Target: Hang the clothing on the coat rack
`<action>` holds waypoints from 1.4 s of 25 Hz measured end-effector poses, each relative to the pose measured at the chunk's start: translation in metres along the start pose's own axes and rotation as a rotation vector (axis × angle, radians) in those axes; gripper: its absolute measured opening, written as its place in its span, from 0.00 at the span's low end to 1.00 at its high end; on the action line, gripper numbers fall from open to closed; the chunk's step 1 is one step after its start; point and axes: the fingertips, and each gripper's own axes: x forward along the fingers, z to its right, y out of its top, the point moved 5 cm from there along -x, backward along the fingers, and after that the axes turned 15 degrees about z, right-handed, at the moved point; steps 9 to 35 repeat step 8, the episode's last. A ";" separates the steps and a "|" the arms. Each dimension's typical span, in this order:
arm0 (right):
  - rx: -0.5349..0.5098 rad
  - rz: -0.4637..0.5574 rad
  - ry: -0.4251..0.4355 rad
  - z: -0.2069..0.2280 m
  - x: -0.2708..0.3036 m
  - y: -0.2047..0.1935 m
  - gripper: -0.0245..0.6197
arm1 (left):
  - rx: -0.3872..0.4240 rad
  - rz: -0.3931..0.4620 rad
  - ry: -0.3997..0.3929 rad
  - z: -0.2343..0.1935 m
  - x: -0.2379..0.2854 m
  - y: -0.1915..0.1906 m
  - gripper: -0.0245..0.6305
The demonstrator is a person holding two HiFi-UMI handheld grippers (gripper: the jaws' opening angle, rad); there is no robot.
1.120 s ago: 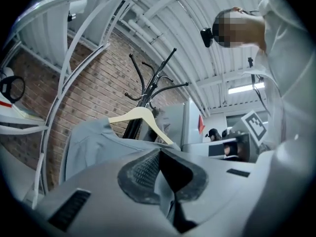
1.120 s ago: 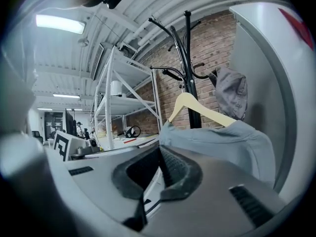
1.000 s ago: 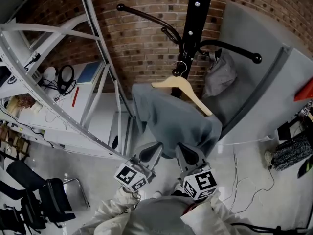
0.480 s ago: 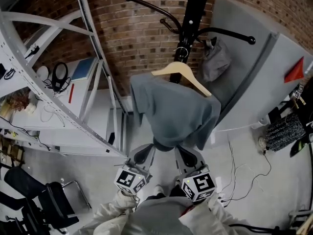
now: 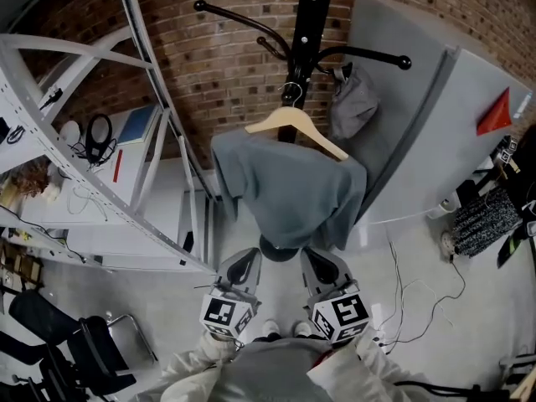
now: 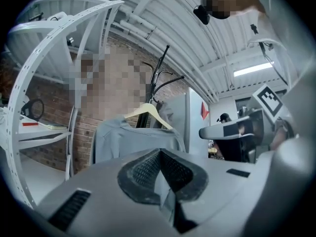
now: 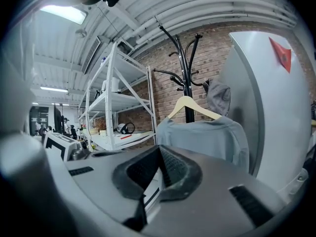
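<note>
Two grippers sit low in the head view, side by side: the left hand-held gripper [image 5: 241, 265] and the right hand-held gripper [image 5: 320, 263]. Each has a smooth grey plastic shell and carries a cube [image 5: 222, 315] faced with black-and-white square markers. Both are clenched. In each gripper view the dark, cross-hatched rubber pads [image 6: 144, 171] press together in a V with nothing between them.

The clothing [image 5: 289, 193], a soft, plain grey top, hangs just beyond the jaws. Both gripper views show a gap between it and the tips. It drapes over a pale wooden hanger [image 5: 295, 127] with sloping shoulders, and the left shoulder of the top hangs lower than the right. The hanger's thin metal hook sits against the pole of the coat rack [image 5: 306, 23], a glossy black metal stand with curved arms ending in round knobs. A crumpled grey cloth [image 5: 352, 103] hangs from the rack's right arm.

Behind the rack stands a red brick wall [image 5: 226, 65]. To the left is white perforated metal shelving [image 5: 126, 193], with black headphones [image 5: 97, 132] on a shelf. To the right leans a flat grey panel [image 5: 435, 124] bearing a small red triangle [image 5: 494, 112]. Thin cables [image 5: 419, 308] trail over the pale grey floor [image 5: 469, 308] at the near right.
</note>
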 end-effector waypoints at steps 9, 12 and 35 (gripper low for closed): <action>-0.001 0.017 0.025 0.026 -0.014 0.014 0.08 | 0.027 -0.003 0.011 0.037 0.023 0.015 0.05; -0.001 0.017 0.025 0.026 -0.014 0.014 0.08 | 0.027 -0.003 0.011 0.037 0.023 0.015 0.05; -0.001 0.017 0.025 0.026 -0.014 0.014 0.08 | 0.027 -0.003 0.011 0.037 0.023 0.015 0.05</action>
